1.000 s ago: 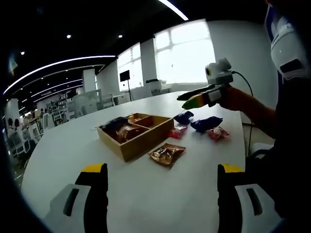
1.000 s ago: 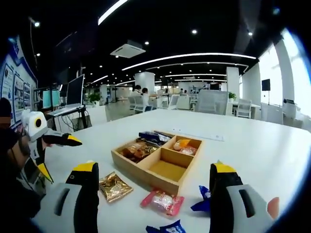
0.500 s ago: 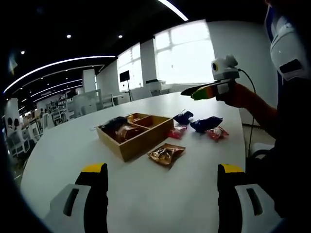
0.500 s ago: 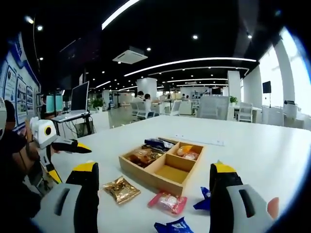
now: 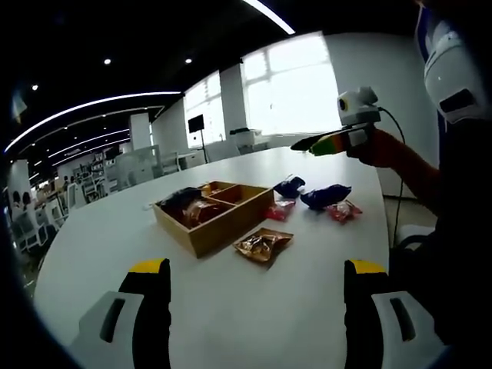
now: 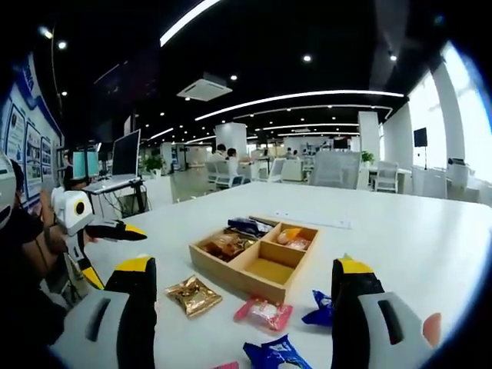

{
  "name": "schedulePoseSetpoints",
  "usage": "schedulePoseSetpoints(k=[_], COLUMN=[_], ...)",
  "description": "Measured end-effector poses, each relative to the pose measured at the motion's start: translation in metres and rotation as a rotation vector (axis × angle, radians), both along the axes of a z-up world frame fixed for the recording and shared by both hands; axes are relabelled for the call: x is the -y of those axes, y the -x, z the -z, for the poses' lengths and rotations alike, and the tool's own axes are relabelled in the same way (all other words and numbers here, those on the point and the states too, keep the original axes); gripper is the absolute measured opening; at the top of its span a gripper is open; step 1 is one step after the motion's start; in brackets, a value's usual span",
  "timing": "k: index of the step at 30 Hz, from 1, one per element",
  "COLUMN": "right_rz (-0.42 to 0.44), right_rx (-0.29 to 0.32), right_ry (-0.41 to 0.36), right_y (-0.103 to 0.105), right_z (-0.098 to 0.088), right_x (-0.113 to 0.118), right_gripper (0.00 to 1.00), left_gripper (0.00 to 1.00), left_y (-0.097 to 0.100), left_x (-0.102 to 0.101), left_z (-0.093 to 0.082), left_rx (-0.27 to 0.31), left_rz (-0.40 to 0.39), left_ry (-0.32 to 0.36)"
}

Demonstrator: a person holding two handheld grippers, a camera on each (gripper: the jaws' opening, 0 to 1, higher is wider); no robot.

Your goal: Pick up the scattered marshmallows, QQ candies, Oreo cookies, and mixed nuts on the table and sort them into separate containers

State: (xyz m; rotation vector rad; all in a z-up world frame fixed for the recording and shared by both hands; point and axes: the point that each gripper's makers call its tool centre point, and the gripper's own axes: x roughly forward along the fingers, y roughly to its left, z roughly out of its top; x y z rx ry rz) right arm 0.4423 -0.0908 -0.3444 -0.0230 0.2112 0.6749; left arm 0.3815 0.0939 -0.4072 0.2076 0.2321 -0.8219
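A wooden four-compartment box (image 5: 223, 222) (image 6: 244, 274) stands mid-table. Three compartments hold wrapped snacks; the one nearest the right gripper view is bare. Loose on the table beside it lie a gold packet (image 5: 263, 244) (image 6: 193, 295), a pink packet (image 5: 281, 208) (image 6: 264, 312), a red packet (image 5: 344, 211) and blue packets (image 5: 326, 195) (image 6: 274, 353). My left gripper (image 5: 256, 267) hovers low over the near table edge, open, holding nothing. My right gripper (image 6: 243, 267) is open and holds nothing; in the left gripper view it (image 5: 319, 144) hangs above the blue packets.
The round white table (image 5: 115, 231) (image 6: 415, 238) stretches wide around the box. A person's dark sleeve (image 5: 453, 223) stands at the table's right edge. Office desks, chairs and a monitor (image 6: 127, 154) lie far behind.
The right gripper has lifted and drawn back a little from the table, so the box sits lower and farther in its view. The left gripper and the packets have stayed put.
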Motion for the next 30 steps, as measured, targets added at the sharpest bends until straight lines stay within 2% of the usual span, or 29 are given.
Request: schedulePoseSetpoints(k=[14,30], right_rz=[0.002,0.014], right_rx=[0.016,0.030], right_ry=[0.004,0.030], right_y=[0.010,0.010], right_z=[-0.009,-0.010], right_x=[0.003,0.006], right_gripper=[0.90,0.90], left_gripper=[0.97,0.97], left_y=[0.000,0.001], left_x=[-0.001,0.002], left_z=[-0.001,-0.002], left_rx=[0.006,0.009], left_rz=[-0.004,0.001], left_ry=[-0.010,-0.020])
